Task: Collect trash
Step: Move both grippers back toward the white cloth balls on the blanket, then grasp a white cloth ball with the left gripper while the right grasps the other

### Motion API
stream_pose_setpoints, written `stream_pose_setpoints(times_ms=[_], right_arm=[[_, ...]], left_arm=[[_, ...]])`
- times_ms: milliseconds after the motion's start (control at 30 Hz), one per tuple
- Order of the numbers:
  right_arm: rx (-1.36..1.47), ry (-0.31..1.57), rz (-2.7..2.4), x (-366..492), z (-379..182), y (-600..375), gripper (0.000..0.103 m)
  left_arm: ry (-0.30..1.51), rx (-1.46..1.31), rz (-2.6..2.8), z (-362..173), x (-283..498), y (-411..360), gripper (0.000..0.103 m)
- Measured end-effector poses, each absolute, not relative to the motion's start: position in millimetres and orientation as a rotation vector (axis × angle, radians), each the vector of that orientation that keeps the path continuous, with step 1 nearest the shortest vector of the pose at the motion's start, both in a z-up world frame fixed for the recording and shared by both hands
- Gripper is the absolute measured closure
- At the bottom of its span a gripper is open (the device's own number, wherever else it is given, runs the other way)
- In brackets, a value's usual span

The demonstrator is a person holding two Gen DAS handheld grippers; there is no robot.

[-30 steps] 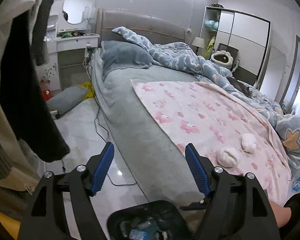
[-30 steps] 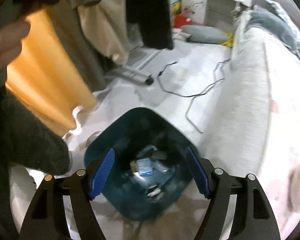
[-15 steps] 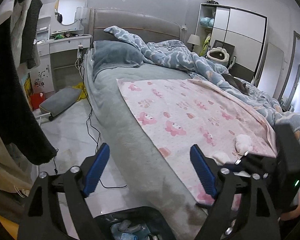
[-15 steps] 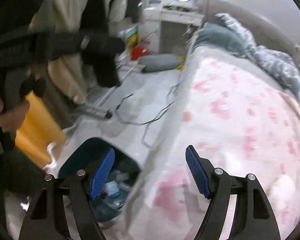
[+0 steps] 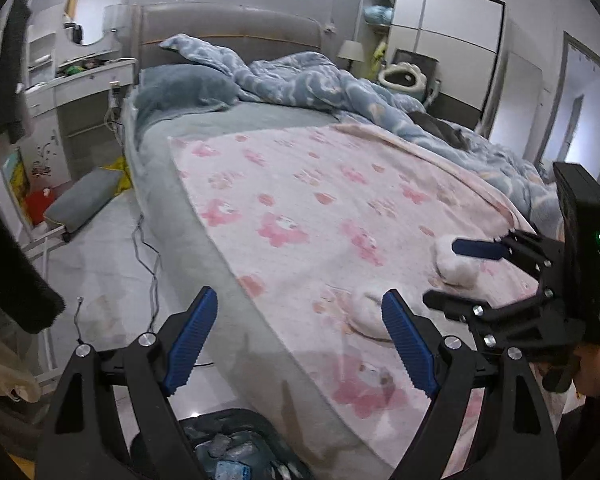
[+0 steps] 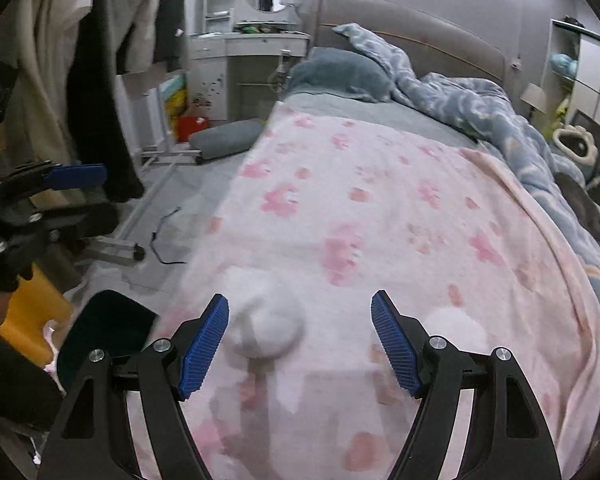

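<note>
Bedroom clutter frames the work: a wide bed carries a pink patterned blanket over a grey sheet, with a blue duvet bunched toward the headboard. Two crumpled white tissue wads lie near the foot of the blanket, close together but apart. The right hand-held gripper hangs low over the nearer wad, its blue pads spread wide and holding nothing; the wad sits toward the left pad rather than centred in the gap. The second wad lies just outside the right pad. The left hand-held gripper hovers over the bed's edge, equally wide open and empty, and the dark trash bin stands on the floor below it, against the bed, with scraps already inside. The step in hand looks like the reach for the next piece of trash. What it calls for, I judge, is a small shift left to centre the wad, a descent until the pads straddle it, and a gentle close that pinches tissue without snagging the blanket's pile, followed by a carry over to the bin
</note>
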State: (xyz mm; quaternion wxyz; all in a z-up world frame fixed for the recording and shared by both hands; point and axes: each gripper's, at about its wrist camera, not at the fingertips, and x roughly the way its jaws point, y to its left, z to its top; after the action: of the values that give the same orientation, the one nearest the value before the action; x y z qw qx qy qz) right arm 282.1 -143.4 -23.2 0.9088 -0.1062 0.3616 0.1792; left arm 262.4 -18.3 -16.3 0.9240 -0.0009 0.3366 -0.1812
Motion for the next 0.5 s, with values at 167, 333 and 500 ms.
stream_pose_setpoints(times_ms=[167,333,500], right_arm=[[-0.207,0.755,0.327,287.2,-30.0,-166.9,0.028],[-0.159,0.754,0.283,289.6,-32.6,-191.6,0.027],[-0.154,0.766,0.248,295.7,-39.4,-205.7,0.026]], left_arm=[[0.711,0.027,-0.421,-27.7,263.7,-40.0,0.017],[0.737,-0.014,-0.468,-38.0,270.0,-54.7,0.012],[0.770,-0.016,-0.476,-50.0,279.7,-69.8,0.012]])
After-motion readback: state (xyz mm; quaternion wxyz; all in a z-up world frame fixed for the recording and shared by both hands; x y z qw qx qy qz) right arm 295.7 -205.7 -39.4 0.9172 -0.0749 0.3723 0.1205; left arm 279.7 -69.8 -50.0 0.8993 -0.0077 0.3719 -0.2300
